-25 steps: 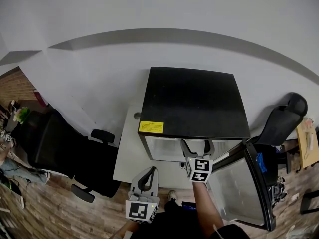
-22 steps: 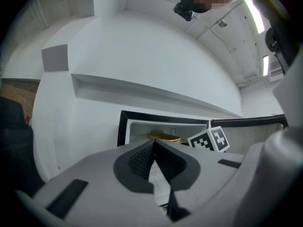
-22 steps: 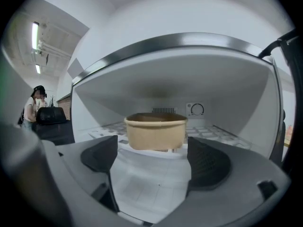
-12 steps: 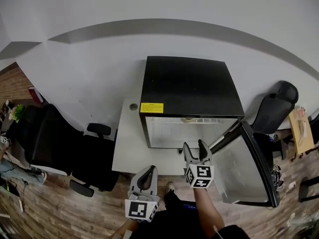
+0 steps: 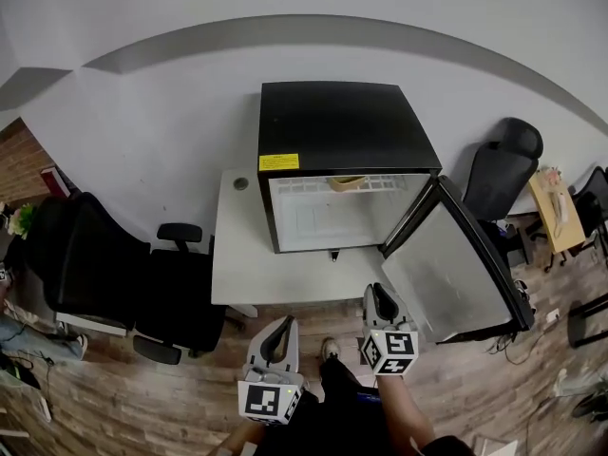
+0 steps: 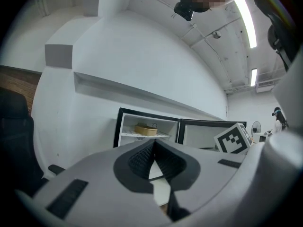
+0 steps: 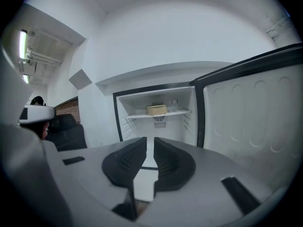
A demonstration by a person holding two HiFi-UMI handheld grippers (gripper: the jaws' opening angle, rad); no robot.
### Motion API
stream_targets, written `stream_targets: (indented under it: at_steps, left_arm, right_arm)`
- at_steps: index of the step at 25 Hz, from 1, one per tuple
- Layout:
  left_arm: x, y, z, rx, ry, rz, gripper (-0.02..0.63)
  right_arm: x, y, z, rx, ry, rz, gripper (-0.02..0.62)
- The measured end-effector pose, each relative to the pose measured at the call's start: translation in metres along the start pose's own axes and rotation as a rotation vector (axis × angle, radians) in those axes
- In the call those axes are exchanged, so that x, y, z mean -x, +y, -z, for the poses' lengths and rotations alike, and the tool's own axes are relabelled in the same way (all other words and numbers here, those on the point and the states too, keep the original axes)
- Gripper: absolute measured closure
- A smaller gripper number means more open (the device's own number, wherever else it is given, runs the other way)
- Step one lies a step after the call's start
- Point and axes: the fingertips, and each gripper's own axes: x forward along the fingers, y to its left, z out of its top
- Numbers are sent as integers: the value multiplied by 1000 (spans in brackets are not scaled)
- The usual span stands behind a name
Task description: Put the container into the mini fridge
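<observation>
The black mini fridge [image 5: 342,126] stands on a white table with its door [image 5: 454,274] swung open to the right. A tan container [image 5: 348,182] sits on the upper shelf inside, and shows in the left gripper view [image 6: 145,129] and the right gripper view [image 7: 156,109]. My right gripper [image 5: 381,297] hangs in front of the table, well back from the fridge. Its jaws are closing, only a thin slit is left, and nothing is between them [image 7: 150,140]. My left gripper [image 5: 276,335] is lower left, shut and empty [image 6: 154,143].
The white table [image 5: 237,264] juts out in front of the fridge. Black office chairs stand at the left [image 5: 114,274] and behind the door at the right [image 5: 499,169]. A small wooden table [image 5: 556,207] is at the far right. Wood flooring lies below.
My right gripper has drawn back out of the fridge opening toward me, and its jaws have gone from wide apart to nearly together. The view has backed off; the container now shows on the shelf.
</observation>
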Motion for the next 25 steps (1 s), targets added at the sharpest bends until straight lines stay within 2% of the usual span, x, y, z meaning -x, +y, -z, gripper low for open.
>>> stream_targets:
  at_steps: [8,13,25]
  left_arm:
    - [11,-22,-18,-35,-42,14,598]
    - [8,-36,-19,-40,-38,-1,598]
    - [1,-57,-17,-35,-35,-47,598]
  right_arm:
    - [63,15,-12,-3,-47,-59,553]
    - [97,19,-21,-18,-75,-96,553]
    - [110,8,-29,26,-88,-154,563]
